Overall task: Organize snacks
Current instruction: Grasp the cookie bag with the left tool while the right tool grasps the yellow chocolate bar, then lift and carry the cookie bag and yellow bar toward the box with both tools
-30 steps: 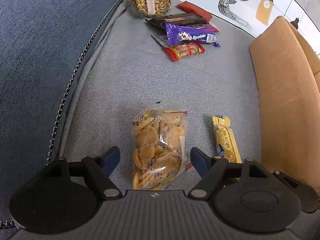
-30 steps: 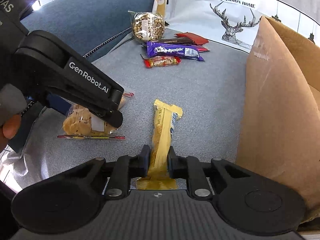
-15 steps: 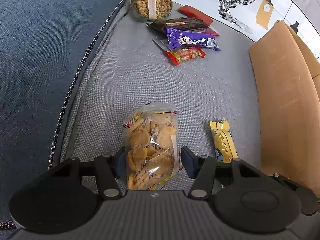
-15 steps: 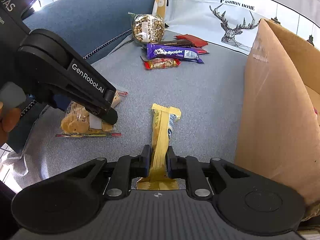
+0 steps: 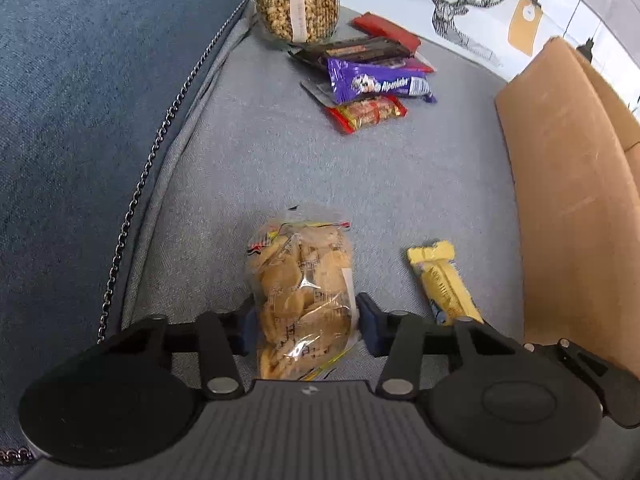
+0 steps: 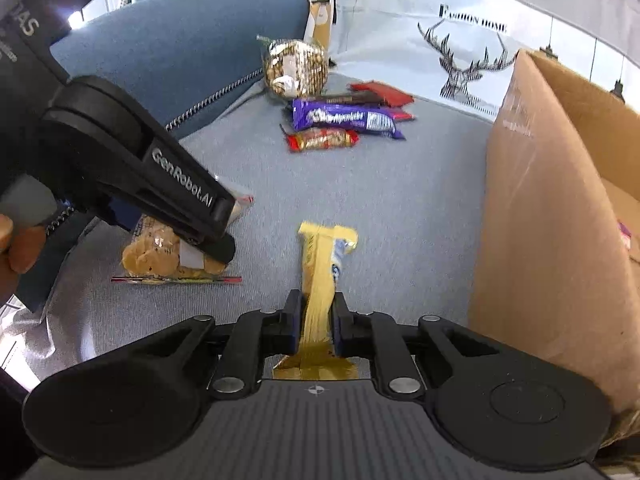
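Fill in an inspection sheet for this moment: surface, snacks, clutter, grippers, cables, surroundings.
Surface: grey cushion, snacks lying loose on it.
Job's things: cookie bag between the left gripper's fingers; yellow bar clamped in the right gripper; purple bar, red-ended bar, dark and red packets and a nut bag grouped at the far end; cardboard box to the right.
Clutter: nothing seen.
Grippers: left gripper closed on the cookie bag; right gripper shut on the bar.
Cables: nothing seen.
Surroundings: blue backrest, deer-print cloth.

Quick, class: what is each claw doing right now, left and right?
Left claw: closed on the cracker bag.
Right claw: closed on the yellow snack bar.
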A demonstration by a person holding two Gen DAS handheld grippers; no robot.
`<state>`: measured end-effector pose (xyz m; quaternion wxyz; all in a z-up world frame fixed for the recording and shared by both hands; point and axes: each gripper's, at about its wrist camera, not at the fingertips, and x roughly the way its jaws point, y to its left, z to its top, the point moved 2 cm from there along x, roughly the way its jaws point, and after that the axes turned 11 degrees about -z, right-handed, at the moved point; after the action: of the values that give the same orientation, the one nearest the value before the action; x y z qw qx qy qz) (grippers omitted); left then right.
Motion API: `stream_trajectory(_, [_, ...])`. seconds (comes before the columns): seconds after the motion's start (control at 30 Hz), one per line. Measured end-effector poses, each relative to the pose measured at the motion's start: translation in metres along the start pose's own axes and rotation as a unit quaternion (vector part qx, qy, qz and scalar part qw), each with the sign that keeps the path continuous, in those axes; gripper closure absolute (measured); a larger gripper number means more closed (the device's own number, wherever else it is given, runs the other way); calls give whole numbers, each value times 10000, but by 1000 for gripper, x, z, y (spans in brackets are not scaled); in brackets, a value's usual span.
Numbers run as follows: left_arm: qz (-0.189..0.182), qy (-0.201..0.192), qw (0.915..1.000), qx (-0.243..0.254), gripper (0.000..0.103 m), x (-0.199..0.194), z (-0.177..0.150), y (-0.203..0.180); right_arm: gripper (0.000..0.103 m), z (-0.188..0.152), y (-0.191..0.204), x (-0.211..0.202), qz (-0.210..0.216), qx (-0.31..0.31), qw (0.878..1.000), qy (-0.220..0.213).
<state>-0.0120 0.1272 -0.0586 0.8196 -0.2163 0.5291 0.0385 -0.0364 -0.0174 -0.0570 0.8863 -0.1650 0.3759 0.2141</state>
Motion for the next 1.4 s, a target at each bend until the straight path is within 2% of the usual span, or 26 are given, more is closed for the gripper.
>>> stream_trajectory(0.43, [-239,-541,9978,-297,54,-16,8,4,91,4,-4,-15,14,51,9987,-502])
stream_trajectory(0.6, [-247,-600,9972,-370,54,-18,8,4,91,5,-4,-15,29,73,9985,-547])
stream_trajectory(0.73, [-266,-714,9963,-391,54,-24,8,5,91,7,-6,-22,64,162,9969,-771])
stream_trajectory(1.0, [-380,-1179,9907,-556,54,-37,14,2,91,19,-23,-43,-273,467,9908,-1241])
stream_trajectory(1.4, [-478,-1521,9856,-565,54,-46,19,-7,91,32,-46,-78,-343,571,9822,-1756])
